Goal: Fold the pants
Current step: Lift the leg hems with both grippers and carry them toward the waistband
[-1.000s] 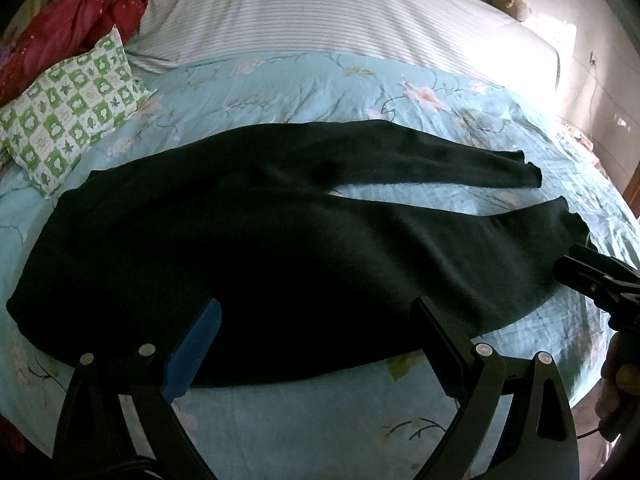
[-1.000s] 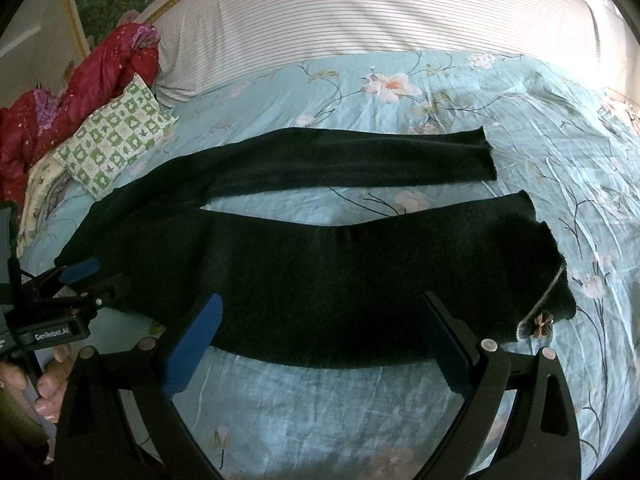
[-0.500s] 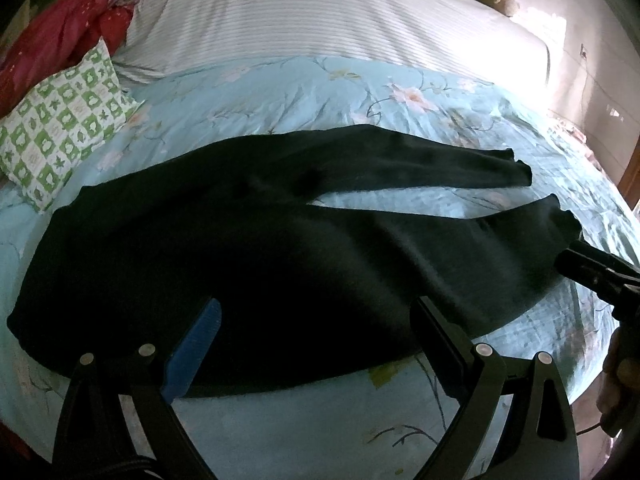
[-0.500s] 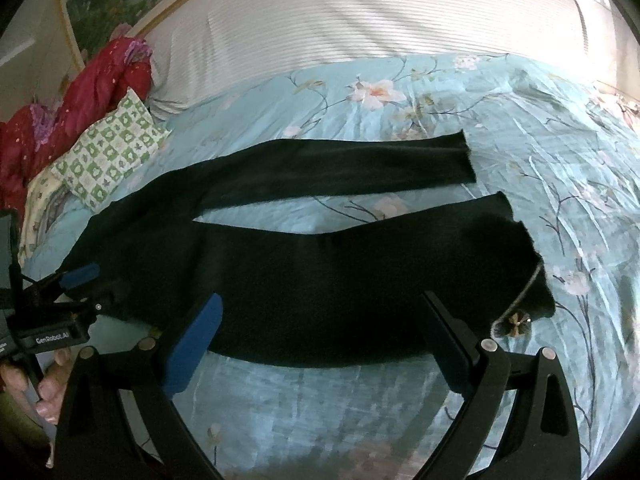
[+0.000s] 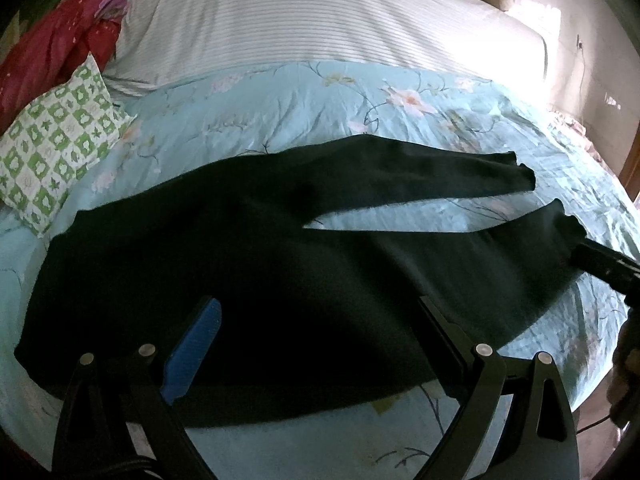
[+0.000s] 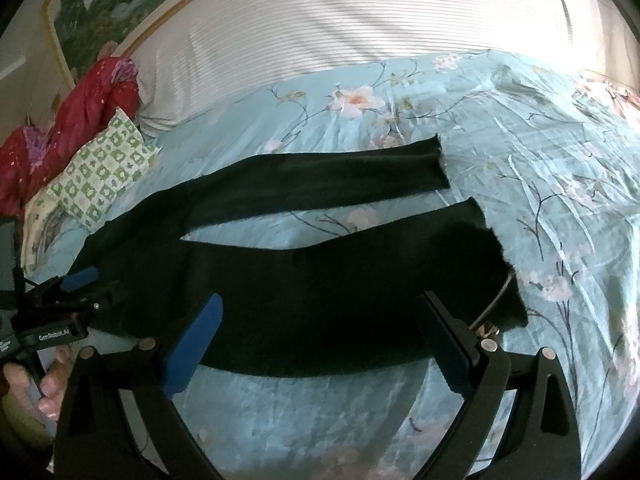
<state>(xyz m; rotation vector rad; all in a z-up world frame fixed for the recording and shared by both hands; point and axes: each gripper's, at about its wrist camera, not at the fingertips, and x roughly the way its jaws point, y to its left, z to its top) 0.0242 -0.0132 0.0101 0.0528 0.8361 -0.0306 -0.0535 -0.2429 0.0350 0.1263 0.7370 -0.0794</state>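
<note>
Now | pants (image 5: 280, 264) flat on bedspread (image 5: 304, 96) | both tongs open

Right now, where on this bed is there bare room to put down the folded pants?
Bare floral sheet beyond the pants cuffs, and the striped cover behind. Crowded by the green checked pillow and red bedding.
</note>
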